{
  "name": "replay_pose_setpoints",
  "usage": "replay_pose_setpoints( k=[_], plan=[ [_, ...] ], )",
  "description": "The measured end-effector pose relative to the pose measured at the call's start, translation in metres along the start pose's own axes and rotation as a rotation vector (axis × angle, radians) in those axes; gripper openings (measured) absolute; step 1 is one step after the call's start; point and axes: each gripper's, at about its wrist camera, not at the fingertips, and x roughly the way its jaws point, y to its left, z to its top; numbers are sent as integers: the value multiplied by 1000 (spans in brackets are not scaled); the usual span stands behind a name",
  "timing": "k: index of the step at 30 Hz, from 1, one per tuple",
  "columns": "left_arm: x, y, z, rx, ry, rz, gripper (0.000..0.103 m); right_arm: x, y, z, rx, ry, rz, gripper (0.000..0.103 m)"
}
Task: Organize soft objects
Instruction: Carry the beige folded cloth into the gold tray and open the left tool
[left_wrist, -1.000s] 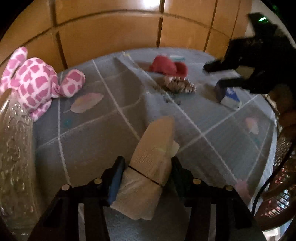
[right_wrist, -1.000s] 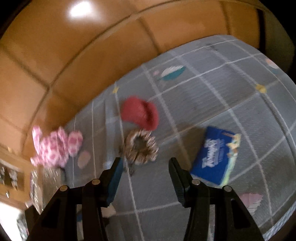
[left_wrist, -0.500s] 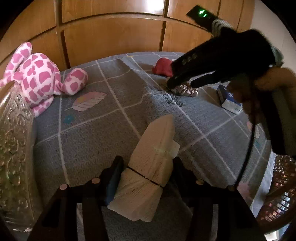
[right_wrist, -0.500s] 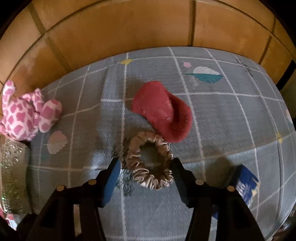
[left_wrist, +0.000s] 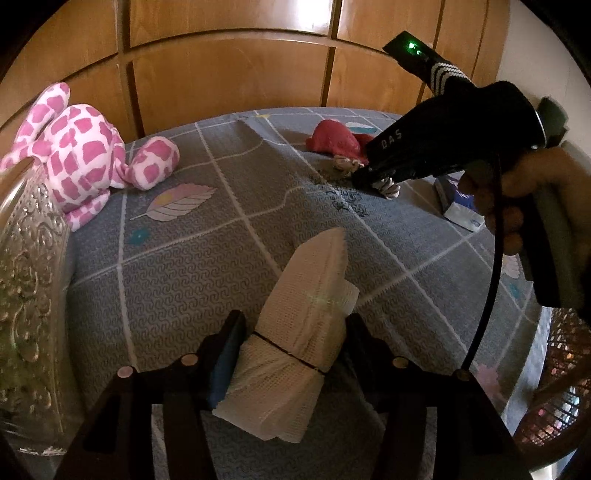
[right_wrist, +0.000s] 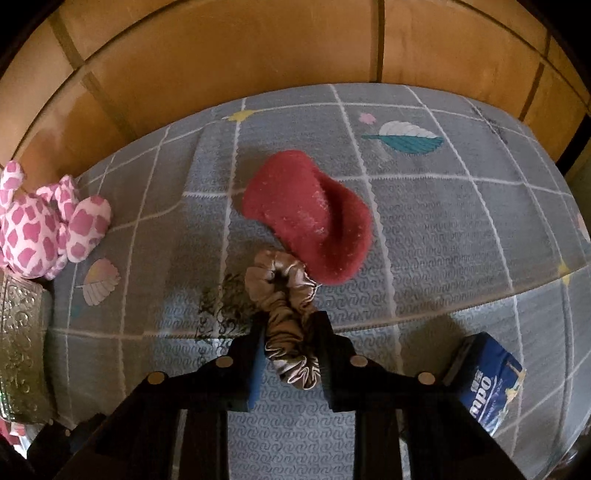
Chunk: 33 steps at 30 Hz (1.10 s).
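Two tools engaged. Right tool closing, beige satin scrunchie squeezed between pads, lying on grey checked bed cover near red plush pad, likely for lifting. Left tool clamped on rolled white gauze cloth, held ready for sorting.

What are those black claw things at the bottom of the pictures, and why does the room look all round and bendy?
They are two grabbers, each held in a person's hand, each with a small wide-eyed camera that bends the room. One picture looks along the left gripper; it squeezes a rolled white cloth. The other looks along the right gripper; its jaws are closing on a shiny beige scrunchie. The left picture also shows the person's hand working the right grabber. On the grey bed cover lie a red fuzzy cloth, a pink spotted plush toy and a blue tissue pack.
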Motion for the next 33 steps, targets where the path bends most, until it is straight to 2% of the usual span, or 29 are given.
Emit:
replay_pose_setpoints(
  k=[5,8,12,15,21,28,33],
  plan=[
    [0,2,2,0,9,8,47,1,-3,-2,7,-7,8,24],
    [-2,5,9,-24,39,9,46,1,-8,-1,16,-5,22,24],
    [-8,8,22,-43,58,7,46,-2,-2,-5,-31,-14,-21,24],
    [-18,13,40,-71,47,-9,46,-2,5,-5,-49,-16,-40,24],
    [-32,32,100,-116,8,18,46,-1,9,-7,-66,-15,-54,24],
    [-59,87,172,-190,-78,121,46,4,21,-10,-86,-18,-75,24],
    [-82,150,199,-290,-114,229,46,7,29,-13,-107,-22,-91,24]
  ],
)
